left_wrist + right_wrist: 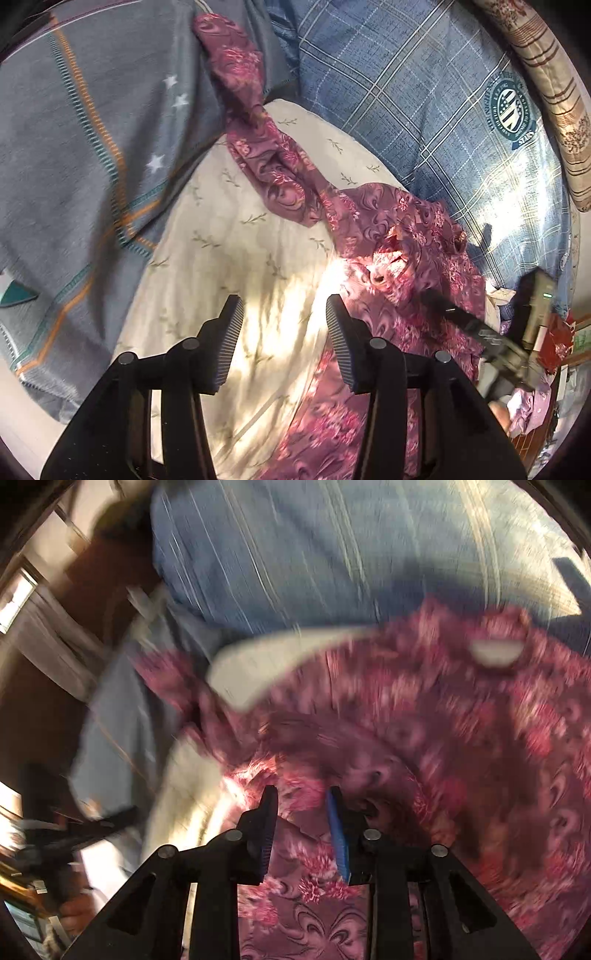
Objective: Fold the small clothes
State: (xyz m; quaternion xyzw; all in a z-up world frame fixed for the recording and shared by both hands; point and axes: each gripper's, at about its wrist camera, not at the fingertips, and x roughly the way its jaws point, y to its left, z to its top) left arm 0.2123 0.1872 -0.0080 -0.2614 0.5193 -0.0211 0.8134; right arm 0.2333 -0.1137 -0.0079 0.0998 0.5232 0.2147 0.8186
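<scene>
A purple-pink floral garment [373,236] lies rumpled across a cream pillow [229,236], one sleeve stretching up and left. My left gripper [284,306] is open and empty, hovering over the pillow just left of the garment's body. My right gripper shows at the right of the left wrist view [480,328], reaching into the garment. In the blurred right wrist view the right gripper [301,797] has its jaws partly open with the floral garment [461,738] filling the gap between them; I cannot tell whether the fabric is pinched.
A grey blanket with orange stripes and stars [92,147] lies left. A blue plaid duvet [424,99] lies behind. A beige patterned cushion [546,85] is far right. The left gripper shows dimly in the right wrist view [81,830].
</scene>
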